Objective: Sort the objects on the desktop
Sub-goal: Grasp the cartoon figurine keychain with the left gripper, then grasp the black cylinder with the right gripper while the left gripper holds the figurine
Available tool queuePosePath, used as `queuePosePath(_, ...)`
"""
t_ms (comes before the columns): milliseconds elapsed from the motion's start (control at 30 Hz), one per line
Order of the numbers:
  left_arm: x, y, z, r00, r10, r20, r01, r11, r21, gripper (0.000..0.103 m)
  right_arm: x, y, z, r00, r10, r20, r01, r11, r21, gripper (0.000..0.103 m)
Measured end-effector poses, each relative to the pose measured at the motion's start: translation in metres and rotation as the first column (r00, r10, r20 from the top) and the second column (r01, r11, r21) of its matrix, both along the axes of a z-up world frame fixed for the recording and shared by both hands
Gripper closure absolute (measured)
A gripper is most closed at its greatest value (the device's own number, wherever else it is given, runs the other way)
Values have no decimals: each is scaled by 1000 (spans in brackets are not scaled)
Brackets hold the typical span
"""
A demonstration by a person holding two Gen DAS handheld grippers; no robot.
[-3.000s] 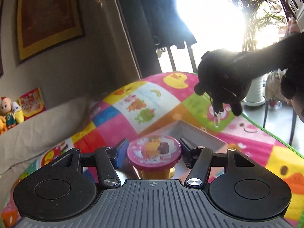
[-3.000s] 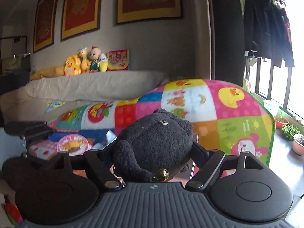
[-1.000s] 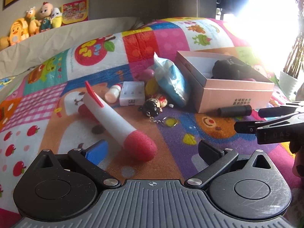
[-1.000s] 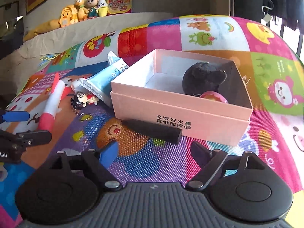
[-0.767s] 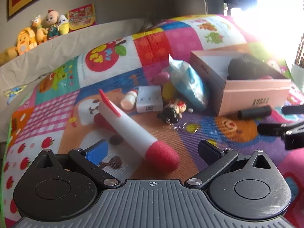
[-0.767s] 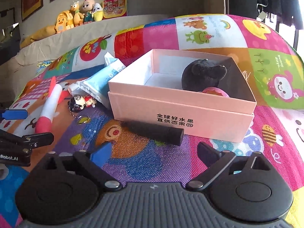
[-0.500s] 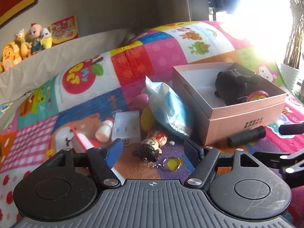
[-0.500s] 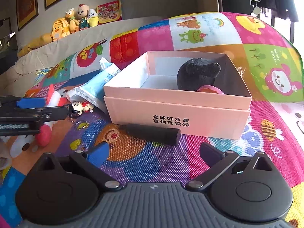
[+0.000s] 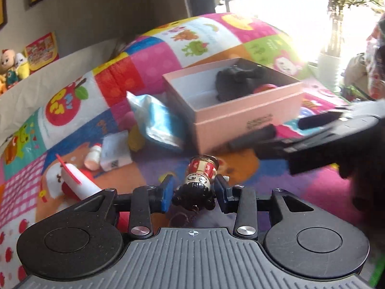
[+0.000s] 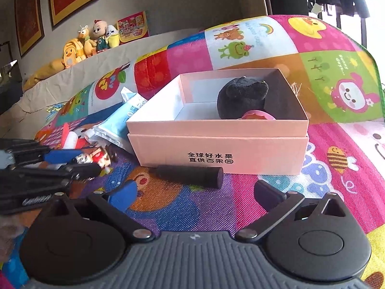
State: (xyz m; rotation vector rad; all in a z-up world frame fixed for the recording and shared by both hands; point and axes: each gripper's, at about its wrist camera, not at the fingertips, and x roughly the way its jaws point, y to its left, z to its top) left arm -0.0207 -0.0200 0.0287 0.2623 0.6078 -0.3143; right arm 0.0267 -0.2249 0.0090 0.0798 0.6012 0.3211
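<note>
Closing in just now, my left gripper (image 9: 193, 191) jaws are pinching the little doll keychain (image 9: 198, 184) by its dark head, its red-and-white body pointing away from me and its ring dangling under the fingers. I am holding it just above the colourful play mat (image 9: 149, 65), a short way in front of the pink box (image 10: 217, 142). My right gripper (image 10: 195, 191) jaws are standing wide apart with nothing between them, having just been opening, and I am hovering them over the mat in front of the black cylinder (image 10: 190, 172), which is lying against the box's near wall. Inside the box a black plush toy (image 10: 241, 97) is sitting beside a pink-lidded cup (image 10: 258, 115). Left of the box a blue packet (image 9: 160, 124) is lying, and farther left a white case (image 9: 115, 150), a small white bottle (image 9: 92, 156) and a red-and-white foam rocket (image 9: 78, 181) are resting on the mat.
</note>
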Motion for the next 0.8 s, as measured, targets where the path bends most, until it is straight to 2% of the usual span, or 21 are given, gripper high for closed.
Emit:
queuePosePath(67, -18, -3, -5, 999, -25, -22, 25, 1000, -5, 57, -1, 0, 0, 1000, -2, 3, 2, 1000, 0, 0)
queuePosePath(133, -28, -3, -11, 999, -16, -33, 16, 1000, 7, 42, 0, 0, 0, 1000, -1, 1, 1, 1000, 1, 0)
queuePosePath(367, -26, 16, -16, 999, 45, -12, -43, 989, 143, 18, 1, 1, -1, 1000, -17, -13, 17, 1000, -12, 0)
queuePosePath(467, -23, 34, -14, 986, 158, 54, -166, 960, 225, 13, 0, 0, -1, 1000, -22, -14, 22, 1000, -10, 0)
queuePosePath(500, -21, 41, -12, 978, 199, 67, -209, 952, 226, 13, 1, 0, -1, 1000, -23, -15, 23, 1000, -9, 0)
queuePosePath(567, -22, 57, -6, 972, 229, 45, -234, 961, 146, 12, 1, 0, -2, 1000, -22, -20, 22, 1000, -8, 0)
queuePosePath(633, -26, 67, 1, 984, 180, -16, -179, 984, 16, 8, 2, -1, -2, 999, -21, -24, 20, 1000, -6, 0)
queuePosePath(700, -31, 66, 3, 993, 105, -57, -110, 990, -88, 8, 2, -1, -2, 999, -21, -28, 21, 1000, -4, 0)
queuePosePath(800, -32, 48, -3, 998, 39, -56, -45, 994, -103, 8, 2, -2, -2, 999, -21, -31, 21, 1000, -2, 0)
